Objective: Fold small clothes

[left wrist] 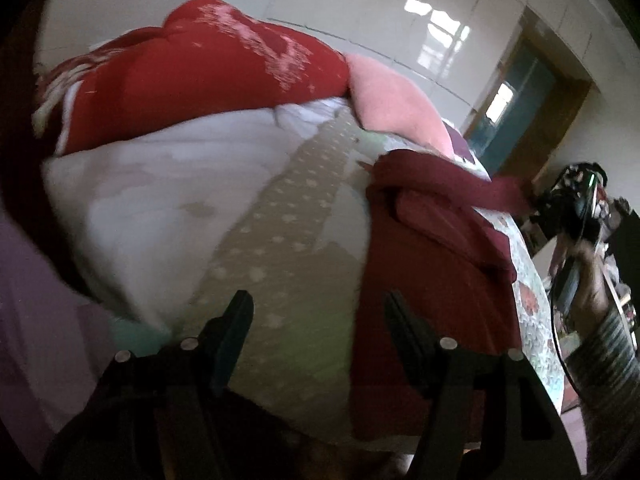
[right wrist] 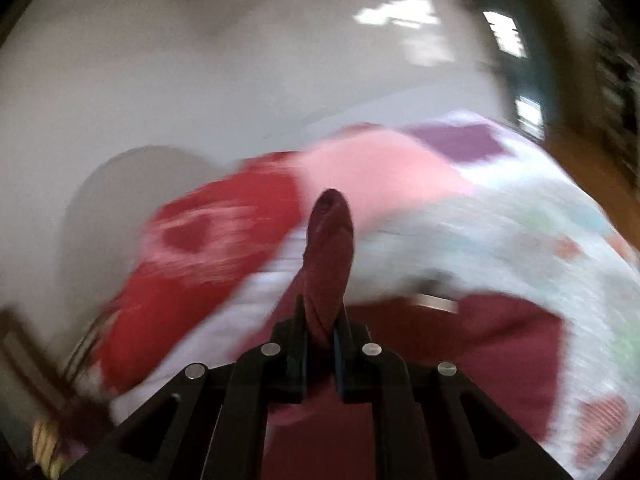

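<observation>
— Beside the red patterned cloth [left wrist: 192, 72], the maroon garment [left wrist: 436, 240] is lying crumpled on the bedspread [left wrist: 532, 320].

— Right gripper [right wrist: 322, 320] is pinching its bunched edge [right wrist: 330, 240]; left gripper [left wrist: 316, 308] is hanging spread wide, empty.

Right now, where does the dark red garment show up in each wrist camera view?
Left wrist: dark red garment lies right of centre on the patterned bedspread, beside the open left gripper.
Right wrist: a fold of it stands up at centre, pinched in the right gripper.
Shared landmark: the pink cloth.
</observation>
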Action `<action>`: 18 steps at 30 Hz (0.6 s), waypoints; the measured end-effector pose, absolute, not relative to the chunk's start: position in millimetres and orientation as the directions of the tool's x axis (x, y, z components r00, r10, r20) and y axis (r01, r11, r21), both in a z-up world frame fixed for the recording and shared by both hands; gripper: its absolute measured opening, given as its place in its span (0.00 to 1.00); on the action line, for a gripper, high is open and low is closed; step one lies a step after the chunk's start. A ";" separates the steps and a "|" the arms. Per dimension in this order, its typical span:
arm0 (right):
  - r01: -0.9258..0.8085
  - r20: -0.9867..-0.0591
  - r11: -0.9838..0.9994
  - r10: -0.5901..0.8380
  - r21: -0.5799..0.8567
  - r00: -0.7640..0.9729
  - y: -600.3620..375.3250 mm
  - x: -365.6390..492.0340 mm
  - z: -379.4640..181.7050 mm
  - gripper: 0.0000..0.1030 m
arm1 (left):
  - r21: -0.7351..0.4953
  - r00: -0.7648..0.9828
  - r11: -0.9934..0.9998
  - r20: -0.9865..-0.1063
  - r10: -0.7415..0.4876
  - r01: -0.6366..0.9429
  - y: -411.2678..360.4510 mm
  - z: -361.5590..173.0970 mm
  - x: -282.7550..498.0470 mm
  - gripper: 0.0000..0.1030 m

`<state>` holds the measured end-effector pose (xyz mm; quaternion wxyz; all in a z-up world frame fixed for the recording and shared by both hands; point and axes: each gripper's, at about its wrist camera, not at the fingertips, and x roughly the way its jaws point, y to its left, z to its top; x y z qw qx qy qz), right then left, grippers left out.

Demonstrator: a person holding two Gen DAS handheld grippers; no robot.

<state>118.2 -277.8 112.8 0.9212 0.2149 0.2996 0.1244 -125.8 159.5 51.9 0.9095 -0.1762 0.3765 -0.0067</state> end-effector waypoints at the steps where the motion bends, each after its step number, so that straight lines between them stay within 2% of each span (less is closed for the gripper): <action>1: -0.017 -0.550 0.884 0.305 0.466 0.777 -305.4 122.2 85.4 0.10 | -0.328 0.709 0.938 -0.688 -0.156 -0.112 155.7 51.0 -116.3 0.65; 4: 0.117 -0.637 0.867 0.257 0.484 0.727 -348.5 124.2 28.9 0.10 | -0.325 0.690 0.943 -0.700 -0.186 -0.075 136.9 52.9 -87.1 0.65; 7: 0.182 -0.678 0.821 0.297 0.541 0.672 -375.7 124.6 -13.0 0.15 | -0.295 0.680 0.955 -0.705 -0.201 -0.023 113.3 58.9 -51.4 0.65; 10: 0.169 -0.658 0.812 0.310 0.559 0.687 -385.7 111.6 -16.1 0.31 | -0.245 0.675 0.969 -0.711 -0.199 0.027 89.8 59.5 -9.3 0.66; 12: 0.142 -0.655 0.853 0.269 0.503 0.706 -392.6 100.9 -3.7 0.32 | -0.248 0.650 0.967 -0.727 -0.222 0.054 76.4 53.1 26.3 0.66; 15: 0.092 -0.636 0.897 0.231 0.432 0.736 -391.2 91.3 15.4 0.32 | -0.367 0.569 0.929 -0.753 -0.331 0.055 63.5 32.1 84.5 0.66; 18: 0.044 -0.612 0.912 0.237 0.407 0.754 -384.8 81.0 30.8 0.33 | -0.513 0.502 0.859 -0.745 -0.440 -0.008 57.1 6.5 131.0 0.65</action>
